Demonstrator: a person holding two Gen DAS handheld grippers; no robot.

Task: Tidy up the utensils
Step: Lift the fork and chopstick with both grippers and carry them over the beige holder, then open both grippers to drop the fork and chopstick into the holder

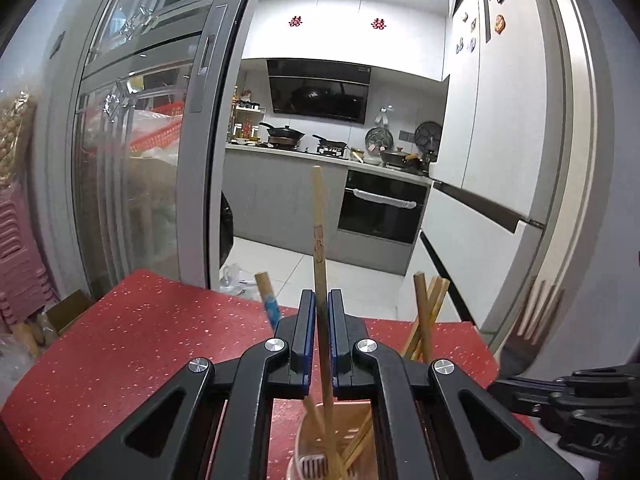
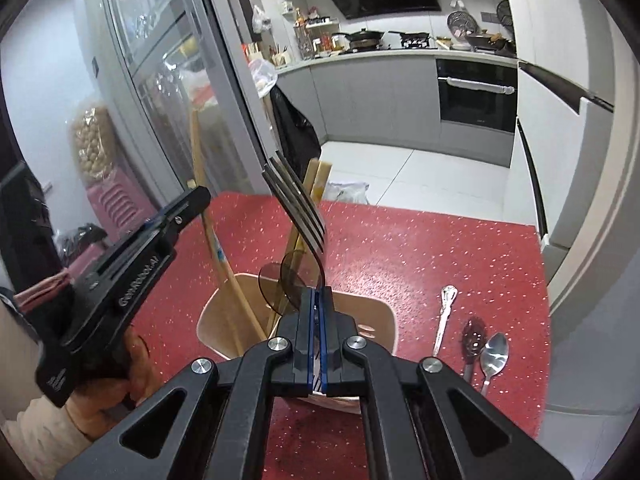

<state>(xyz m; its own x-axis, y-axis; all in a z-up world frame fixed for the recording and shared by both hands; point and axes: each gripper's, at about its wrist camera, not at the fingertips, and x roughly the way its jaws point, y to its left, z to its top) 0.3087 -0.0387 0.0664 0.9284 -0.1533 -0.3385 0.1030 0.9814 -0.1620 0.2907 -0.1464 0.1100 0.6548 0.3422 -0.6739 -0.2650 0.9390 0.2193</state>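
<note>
My left gripper (image 1: 318,296) is shut on one wooden chopstick (image 1: 319,220) that stands upright, its lower end inside the beige utensil holder (image 1: 303,436) below the fingers. More chopsticks (image 1: 426,316) lean in the holder. In the right wrist view, my right gripper (image 2: 319,292) is shut on a metal fork (image 2: 298,208), tines up, just over the holder (image 2: 212,316). The left gripper (image 2: 192,204) shows on the left beside the holder, held by a hand. The fork (image 1: 538,312) also shows at the right edge of the left wrist view.
The red speckled table (image 2: 440,248) carries two spoons (image 2: 494,350) and an ornate silver handle (image 2: 446,312) right of the holder. A translucent brown plastic piece (image 2: 280,284) sticks up from the holder. A glass door and the kitchen lie beyond the table edge.
</note>
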